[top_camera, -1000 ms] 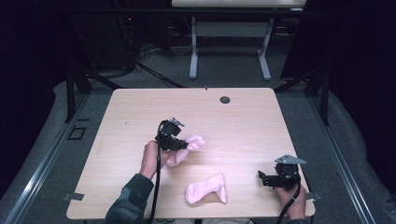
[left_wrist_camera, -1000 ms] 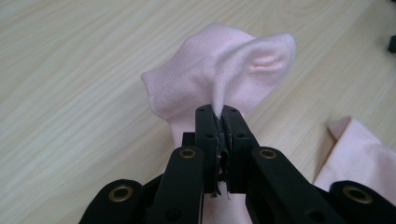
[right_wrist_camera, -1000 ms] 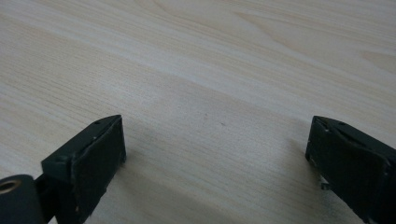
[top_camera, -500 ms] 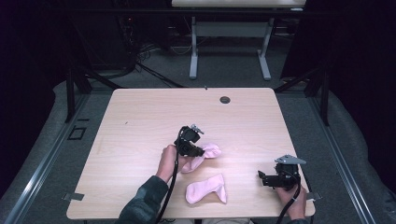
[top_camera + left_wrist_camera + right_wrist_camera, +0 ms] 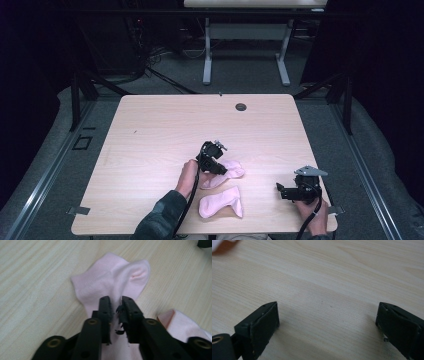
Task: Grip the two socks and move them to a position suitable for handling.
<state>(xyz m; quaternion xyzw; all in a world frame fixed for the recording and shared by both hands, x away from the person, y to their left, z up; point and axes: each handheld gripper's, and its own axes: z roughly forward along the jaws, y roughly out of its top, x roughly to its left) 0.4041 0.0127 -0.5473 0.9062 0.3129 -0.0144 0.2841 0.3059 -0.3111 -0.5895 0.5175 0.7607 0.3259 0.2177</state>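
Note:
Two pink socks lie on the wooden table (image 5: 165, 130). The upper sock (image 5: 232, 170) (image 5: 110, 277) rests flat, with a raised fold running in between the jaws of my left gripper (image 5: 224, 171) (image 5: 116, 301). Those jaws have just been opening: a narrow gap shows and the pads no longer pinch the fabric. The second sock (image 5: 221, 202) (image 5: 185, 325) lies just in front of the first, near the table's front edge. My right gripper (image 5: 280, 191) (image 5: 328, 315) rests low over bare wood at the front right, open wide with nothing between its fingers.
A round cable hole (image 5: 241, 106) sits near the table's far edge. Another table's white legs (image 5: 207, 50) stand behind on the floor. A pink sock edge (image 5: 219, 243) blurs the corner of the right gripper view.
My left gripper carried the upper sock rightward and down, setting it beside the second sock. My right gripper has stayed still.

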